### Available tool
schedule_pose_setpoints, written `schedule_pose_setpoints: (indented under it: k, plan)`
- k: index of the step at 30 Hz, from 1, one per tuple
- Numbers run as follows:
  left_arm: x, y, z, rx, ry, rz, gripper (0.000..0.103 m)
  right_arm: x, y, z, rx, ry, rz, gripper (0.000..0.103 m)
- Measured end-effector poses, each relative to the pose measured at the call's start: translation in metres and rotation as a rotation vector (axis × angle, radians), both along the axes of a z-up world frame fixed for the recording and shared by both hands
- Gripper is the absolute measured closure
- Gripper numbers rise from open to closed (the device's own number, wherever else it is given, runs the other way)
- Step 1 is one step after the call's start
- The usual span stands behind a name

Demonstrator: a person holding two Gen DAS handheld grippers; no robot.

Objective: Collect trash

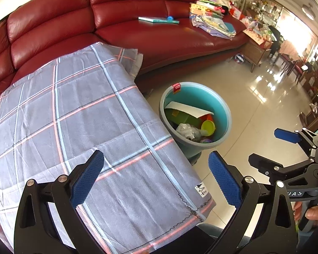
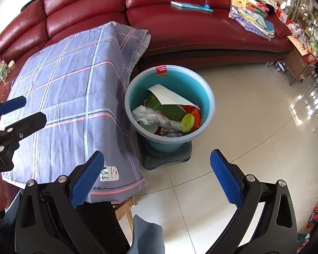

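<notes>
A teal bucket [image 1: 222, 108] [image 2: 201, 89] stands on a dark stool on the floor beside the cloth-covered table. Inside lie a white sheet [image 2: 171, 97], crumpled clear plastic [image 2: 146, 114], a yellow-green cup [image 2: 188, 122] and green and red pieces. My left gripper [image 1: 156, 177] hangs open over the near edge of the grey checked cloth [image 1: 74, 114], nothing between its fingers. My right gripper [image 2: 156, 177] is open above the floor, near the bucket, and holds nothing. Each gripper shows at the edge of the other's view: the right gripper [image 1: 273, 146], the left gripper [image 2: 21, 110].
A red leather sofa [image 1: 137, 4] curves behind the table, with a book [image 1: 159, 20] and a pile of papers and toys [image 1: 212, 19] on it. Glossy tiled floor [image 2: 254, 127] spreads to the right. A wooden side table [image 2: 299, 65] and a ball [image 2: 280, 66] stand at the sofa's far end.
</notes>
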State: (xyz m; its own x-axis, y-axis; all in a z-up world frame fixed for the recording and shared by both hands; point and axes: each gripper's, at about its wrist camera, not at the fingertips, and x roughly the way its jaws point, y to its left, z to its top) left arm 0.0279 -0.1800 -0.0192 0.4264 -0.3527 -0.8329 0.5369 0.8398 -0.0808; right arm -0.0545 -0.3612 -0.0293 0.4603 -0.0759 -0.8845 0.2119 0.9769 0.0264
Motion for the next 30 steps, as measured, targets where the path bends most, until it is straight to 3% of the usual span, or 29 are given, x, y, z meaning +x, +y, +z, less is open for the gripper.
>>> schedule_pose_setpoints:
  k: [30]
  plan:
    - [0.0,-0.014,-0.021,0.07,0.025,-0.013,0.004,0.005,-0.007,-0.014,0.01,0.026,-0.015,0.007]
